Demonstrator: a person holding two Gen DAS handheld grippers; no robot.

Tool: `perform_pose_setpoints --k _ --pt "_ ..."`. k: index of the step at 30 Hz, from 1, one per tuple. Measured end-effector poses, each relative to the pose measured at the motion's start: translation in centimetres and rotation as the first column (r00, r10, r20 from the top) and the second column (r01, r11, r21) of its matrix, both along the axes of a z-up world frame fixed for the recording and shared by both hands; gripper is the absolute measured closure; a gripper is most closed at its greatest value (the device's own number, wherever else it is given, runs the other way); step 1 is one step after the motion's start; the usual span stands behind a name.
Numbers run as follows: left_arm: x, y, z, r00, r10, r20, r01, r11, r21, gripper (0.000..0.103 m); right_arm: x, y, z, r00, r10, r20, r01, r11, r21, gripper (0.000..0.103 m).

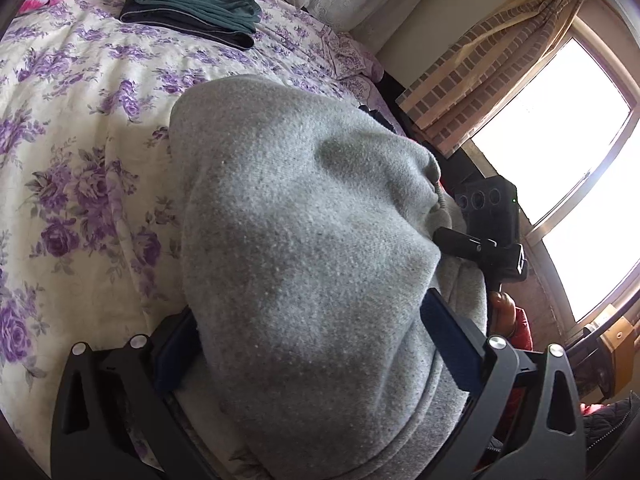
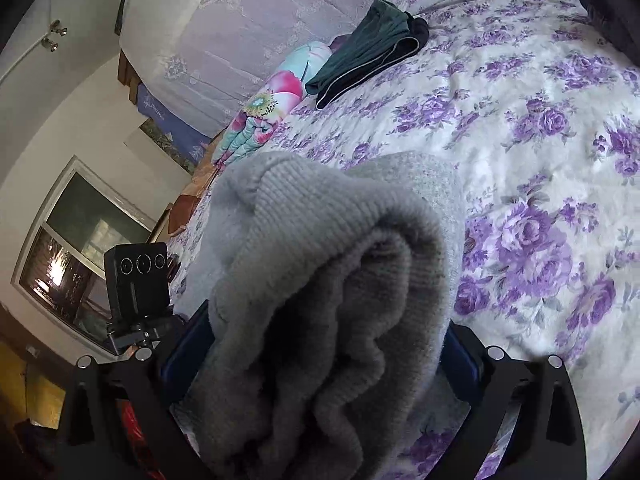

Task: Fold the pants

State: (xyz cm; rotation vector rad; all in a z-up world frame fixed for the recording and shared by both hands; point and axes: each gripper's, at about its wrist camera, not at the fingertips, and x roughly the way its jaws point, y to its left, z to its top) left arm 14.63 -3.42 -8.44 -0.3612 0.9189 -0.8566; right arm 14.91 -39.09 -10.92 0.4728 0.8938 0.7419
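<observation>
My left hand-held gripper (image 1: 310,332) is spread wide with a thick bundle of the grey pants (image 1: 304,240) wedged between its blue pads (image 1: 450,340), so it is clamping the cloth on both sides. My right hand-held gripper (image 2: 320,344) is spread about as far and pinches another bunched part of the same pants (image 2: 320,300), here at a ribbed knit edge that rolls over the top of the fold.

From the left wrist camera, the other gripper's black camera block (image 1: 490,216) shows just past the fabric, with a hand (image 1: 502,312) beneath it.

The pants are held up over the bed (image 2: 520,140), close to both lenses. They are a soft, fleecy grey material, doubled over into heavy folds with fuzzy lining showing in the right wrist view.

Farther back on the purple-flowered bedspread (image 1: 80,140) lies a folded stack of dark green and black clothes (image 1: 192,12), well apart from the pants. Beside that stack is a bright floral pillow (image 2: 272,104), and a curtained window (image 1: 552,120) is on the wall beyond the bed.
</observation>
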Motion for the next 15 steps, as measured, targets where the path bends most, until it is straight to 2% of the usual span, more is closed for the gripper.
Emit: perform_pose_setpoints --k 5,11,13,15 --pt "-0.2 -0.5 0.0 1.000 0.012 0.021 -0.012 0.999 0.033 0.005 -0.3 0.1 0.1 1.000 -0.015 0.021 0.015 1.000 -0.021 0.003" --pt "0.2 0.8 -0.1 0.999 0.042 0.003 -0.042 0.998 -0.050 0.005 0.6 0.0 0.1 0.999 -0.030 0.014 0.030 1.000 -0.001 0.003" --pt "0.0 1.2 -0.2 0.997 0.071 0.024 -0.069 0.994 -0.082 0.005 0.6 0.0 0.0 0.999 -0.038 0.015 0.038 0.999 0.001 0.003" --pt "0.2 1.1 -0.1 0.996 0.084 0.026 -0.081 0.994 -0.078 0.005 0.7 -0.1 0.0 0.999 -0.045 0.015 0.045 0.999 0.005 0.003"
